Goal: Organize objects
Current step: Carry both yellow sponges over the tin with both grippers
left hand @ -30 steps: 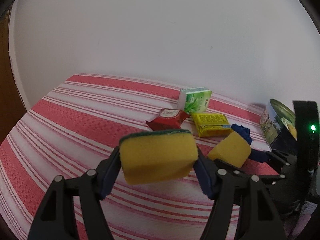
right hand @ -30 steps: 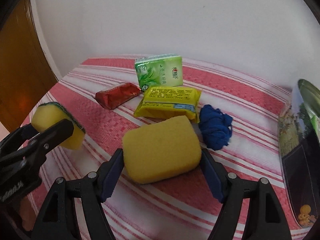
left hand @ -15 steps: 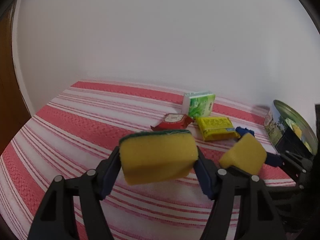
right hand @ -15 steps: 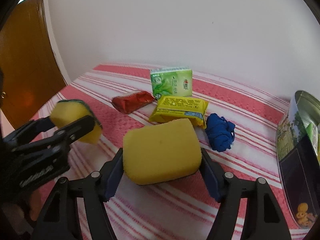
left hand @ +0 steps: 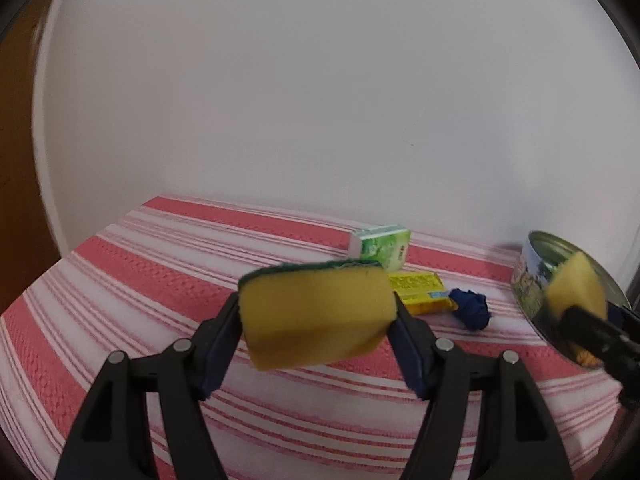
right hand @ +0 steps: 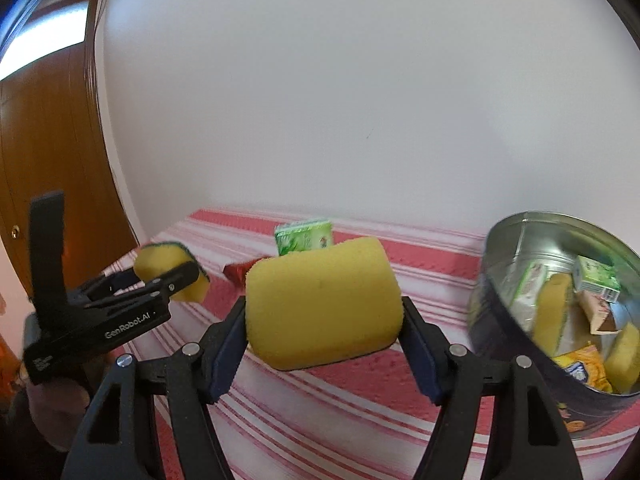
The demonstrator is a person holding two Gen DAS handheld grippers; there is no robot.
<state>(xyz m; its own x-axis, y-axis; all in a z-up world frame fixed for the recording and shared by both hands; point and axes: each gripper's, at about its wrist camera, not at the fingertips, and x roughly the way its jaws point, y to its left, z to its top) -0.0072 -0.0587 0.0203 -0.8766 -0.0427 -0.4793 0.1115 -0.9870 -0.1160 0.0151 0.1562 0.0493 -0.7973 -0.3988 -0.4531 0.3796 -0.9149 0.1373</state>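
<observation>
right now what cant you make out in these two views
- Red packet: right wrist view shows only a corner, the plain yellow sponge in the right gripper covers the rest; in the left wrist view it is fully hidden behind the green-backed sponge in the left gripper.
- Tin: lower contents hidden by its wall; far side cut off by the frame edge.
- Print on the yellow packet: too small.

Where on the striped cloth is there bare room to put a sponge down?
Bare: the striped cloth left of the green pack, and its near strip. Crowded: the yellow packet, blue yarn and the tin, already partly filled.
</observation>
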